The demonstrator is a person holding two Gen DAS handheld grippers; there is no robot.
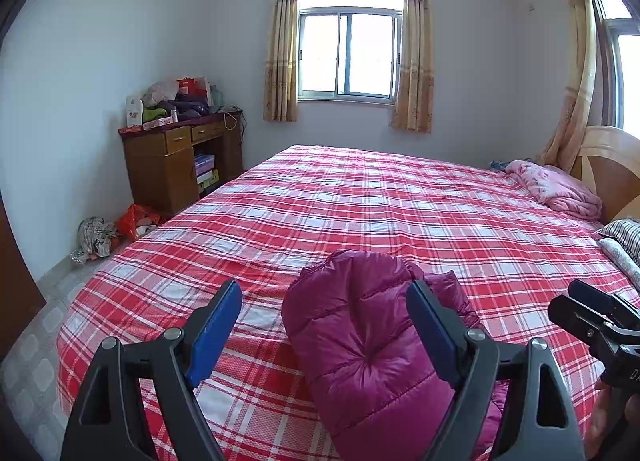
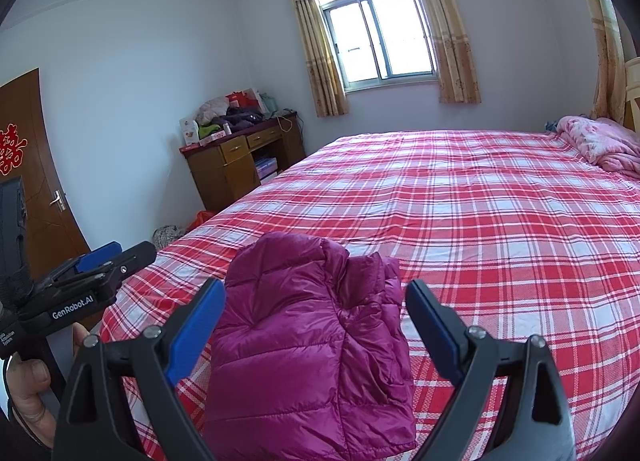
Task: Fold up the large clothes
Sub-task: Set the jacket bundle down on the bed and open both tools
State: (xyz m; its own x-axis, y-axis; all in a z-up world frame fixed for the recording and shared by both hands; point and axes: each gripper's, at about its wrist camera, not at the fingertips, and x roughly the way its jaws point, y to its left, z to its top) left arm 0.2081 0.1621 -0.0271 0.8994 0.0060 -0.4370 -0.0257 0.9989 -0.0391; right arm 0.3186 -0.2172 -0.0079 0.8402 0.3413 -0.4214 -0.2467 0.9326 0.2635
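A magenta quilted down jacket [image 1: 360, 341] lies folded into a compact bundle on the red plaid bed [image 1: 360, 201], near its front edge. My left gripper [image 1: 324, 301] is open and empty, held above the bundle with a blue-padded finger on each side. The jacket also shows in the right wrist view [image 2: 304, 341], with the right gripper [image 2: 316, 301] open and empty above it. The left gripper shows at the left of the right wrist view [image 2: 116, 257]. The right gripper shows at the right edge of the left wrist view [image 1: 576, 301].
A crumpled pink blanket [image 1: 556, 189] and pillows [image 1: 624, 237] lie by the wooden headboard [image 1: 612, 161] at right. A brown desk [image 1: 180, 165] piled with clothes stands at the far left wall. Bags [image 1: 120, 225] sit on the floor. A brown door [image 2: 36, 165] is at left.
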